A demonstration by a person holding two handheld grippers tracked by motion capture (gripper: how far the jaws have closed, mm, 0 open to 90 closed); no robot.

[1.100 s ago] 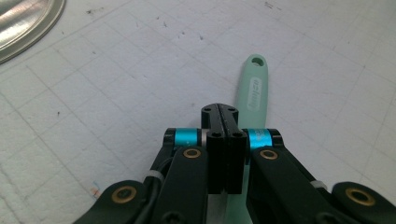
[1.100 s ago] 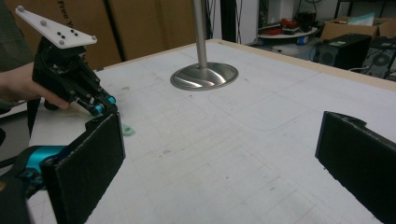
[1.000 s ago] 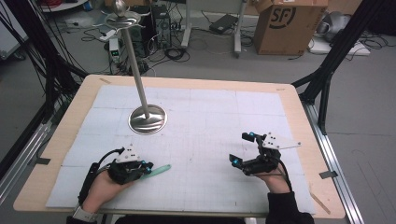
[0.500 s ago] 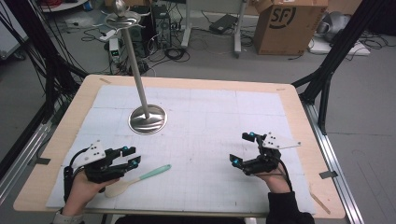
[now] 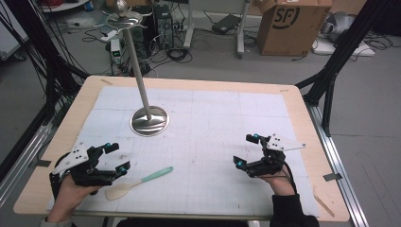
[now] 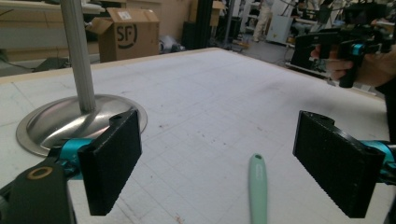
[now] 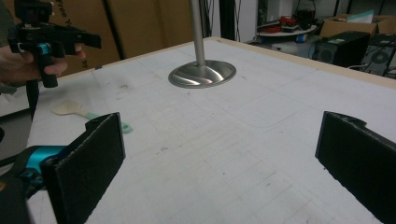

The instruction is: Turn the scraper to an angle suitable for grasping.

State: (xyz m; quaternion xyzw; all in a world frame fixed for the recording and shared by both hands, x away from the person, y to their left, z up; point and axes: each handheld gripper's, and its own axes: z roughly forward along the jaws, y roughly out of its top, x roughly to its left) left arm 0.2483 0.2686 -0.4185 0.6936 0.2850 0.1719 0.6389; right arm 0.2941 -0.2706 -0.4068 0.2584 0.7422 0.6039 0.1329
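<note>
The spatula (image 5: 137,182) lies flat at lower left of the high view, its pale blade just right of the left gripper (image 5: 117,157), perhaps not touching it. That gripper's jaws stand wide apart, empty. The right gripper (image 5: 247,150), lower right, is likewise spread and holds nothing.

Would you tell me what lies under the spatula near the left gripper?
The spatula lies flat on the white gridded mat, just beyond the open left gripper. The mat directly beneath it is covered.

Mint-green handle and cream blade on the spatula (image 5: 137,183); beside it, black fingers (image 6: 112,165) with teal fittings; silver stand (image 5: 149,120) on the white gridded mat (image 5: 213,137).
</note>
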